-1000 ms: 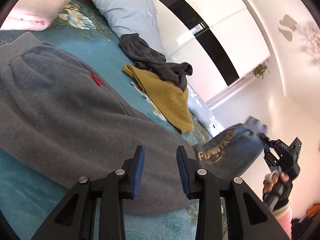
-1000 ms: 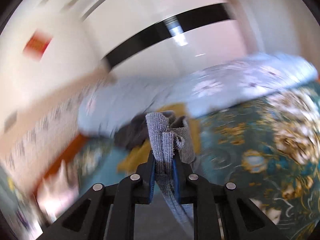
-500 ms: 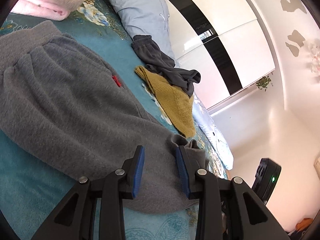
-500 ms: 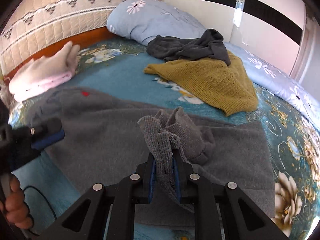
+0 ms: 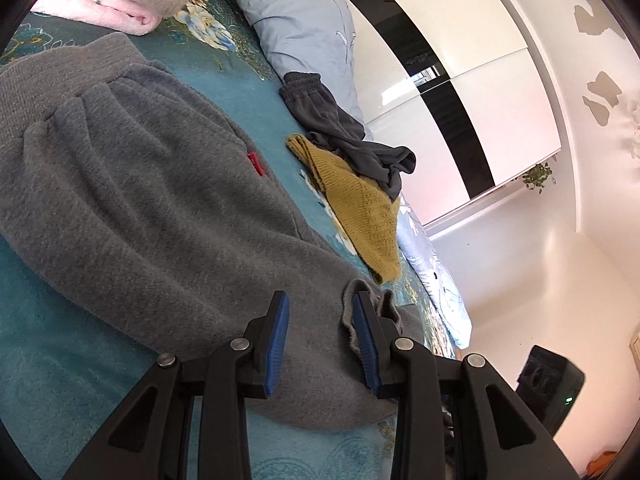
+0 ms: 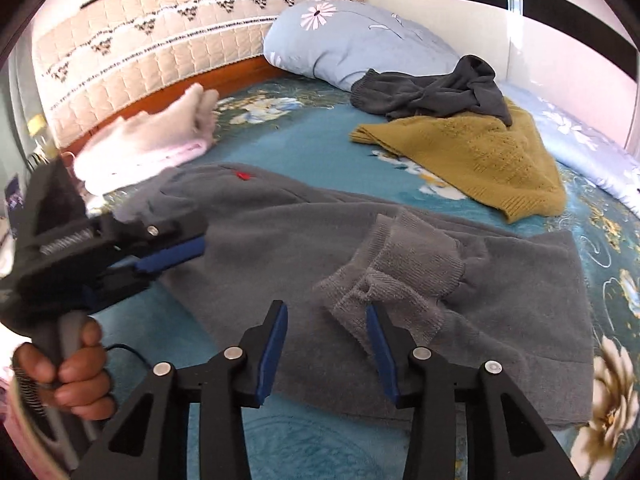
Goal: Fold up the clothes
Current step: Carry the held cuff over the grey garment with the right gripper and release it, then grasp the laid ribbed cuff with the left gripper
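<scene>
Grey fleece trousers with a small red tag lie folded over on the teal bed; they also show in the right wrist view. Their ribbed cuffs rest on top of the folded leg. My right gripper is open and empty just in front of the cuffs. My left gripper is open and empty over the trousers' near edge, and it shows from the side in the right wrist view, held by a hand.
A mustard knit sweater and a dark grey garment lie further back by a blue flowered pillow. A folded pink-and-cream cloth sits near the headboard. A white and black wardrobe stands beyond the bed.
My right gripper carried the cuffs over onto the trousers, then opened and let them go. They now lie on the folded leg. My left gripper stayed open and shifted slightly.
</scene>
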Tool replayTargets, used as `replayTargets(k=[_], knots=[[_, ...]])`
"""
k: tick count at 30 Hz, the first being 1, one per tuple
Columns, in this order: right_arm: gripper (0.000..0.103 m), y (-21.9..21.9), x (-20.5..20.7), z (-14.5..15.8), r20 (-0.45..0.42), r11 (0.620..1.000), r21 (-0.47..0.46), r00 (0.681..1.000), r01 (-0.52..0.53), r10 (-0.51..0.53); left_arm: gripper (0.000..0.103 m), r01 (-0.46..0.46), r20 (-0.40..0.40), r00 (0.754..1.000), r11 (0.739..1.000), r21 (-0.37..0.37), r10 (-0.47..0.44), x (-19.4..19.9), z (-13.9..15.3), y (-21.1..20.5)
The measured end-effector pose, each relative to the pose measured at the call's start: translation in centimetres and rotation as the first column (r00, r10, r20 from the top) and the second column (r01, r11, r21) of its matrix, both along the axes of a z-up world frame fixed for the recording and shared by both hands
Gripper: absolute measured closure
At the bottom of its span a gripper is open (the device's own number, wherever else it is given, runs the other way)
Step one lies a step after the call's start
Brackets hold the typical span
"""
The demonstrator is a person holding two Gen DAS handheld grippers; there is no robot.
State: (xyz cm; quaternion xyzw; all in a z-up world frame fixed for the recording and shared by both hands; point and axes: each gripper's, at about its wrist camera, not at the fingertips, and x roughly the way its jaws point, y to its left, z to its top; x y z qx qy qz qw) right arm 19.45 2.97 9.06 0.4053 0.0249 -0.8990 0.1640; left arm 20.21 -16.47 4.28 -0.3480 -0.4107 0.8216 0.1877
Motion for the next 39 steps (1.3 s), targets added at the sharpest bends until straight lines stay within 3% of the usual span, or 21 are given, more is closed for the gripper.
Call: replayTargets(k=[4,8,11,15,19,23,27,29,30,31,32,36,39], knots=[[0.054,3.5,0.2,2.3,-0.028,0.996,-0.080,0.998,0.048,-0.051,0.069,0.010,0.004,1.000,1.000,-0.010,-0.010,-0.1,-0.1,0.3],[0.049,9.9,0.2,4.5,-0.090,0.974,-0.094,0.973,0.204,-0.213,0.069,0.044,-0.002,0.999,0.998,-0.039,-0.045,-0.3,0.1,1.2],[0.048,14.2,0.1,3.7,-0.075,0.941,-0.122,0.943,0.314,-0.325,0.058,0.097,-0.022,0.995,0.994,-0.041,-0.098,-0.3,0.5,2.4],[0.048,18.3,0.4,0.1,0.008,0.873,-0.248,0.903,0.419,-0.431,0.050,0.209,-0.017,0.978,0.978,-0.016,-0.209,-1.1,0.4,5.2],[0.048,20.5,-0.3,-1.7,0.110,0.812,-0.371,0.890,0.450,-0.443,0.042,0.256,0.041,0.966,0.965,-0.051,-0.254,-2.2,0.2,8.1],[0.048,20.9,-0.2,-1.8,0.108,0.799,-0.412,0.894,0.438,-0.434,0.033,0.293,0.061,0.956,0.952,-0.090,-0.288,-3.2,0.9,11.0],[0.048,20.3,-0.3,-1.7,0.103,0.811,-0.411,0.906,0.415,-0.412,0.032,0.296,0.088,0.955,0.931,-0.213,-0.283,-4.6,1.7,14.1],[0.048,20.0,-0.2,-1.6,0.096,0.817,-0.407,0.908,0.409,-0.408,0.040,0.263,0.121,0.963,0.931,-0.252,-0.239,-5.0,1.3,14.7],[0.048,20.0,-0.2,-1.7,0.096,0.817,-0.406,0.908,0.409,-0.407,0.049,0.244,0.125,0.968,0.933,-0.263,-0.218,-5.0,1.2,14.8],[0.048,20.0,-0.1,-1.8,0.098,0.818,-0.403,0.908,0.410,-0.407,0.066,0.223,0.122,0.973,0.936,-0.273,-0.196,-5.0,1.1,14.9],[0.048,19.9,-0.2,-1.9,0.101,0.820,-0.400,0.909,0.410,-0.405,0.073,0.217,0.116,0.974,0.938,-0.272,-0.192,-4.9,1.1,14.9],[0.048,19.4,-0.2,-1.7,0.090,0.833,-0.398,0.920,0.384,-0.382,0.082,0.198,0.021,0.980,0.948,-0.249,-0.199,-3.9,2.7,13.6],[0.048,18.8,-0.1,-1.4,0.065,0.848,-0.402,0.935,0.345,-0.349,0.082,0.164,0.032,0.986,0.962,-0.216,-0.161,-3.6,2.0,11.3]])
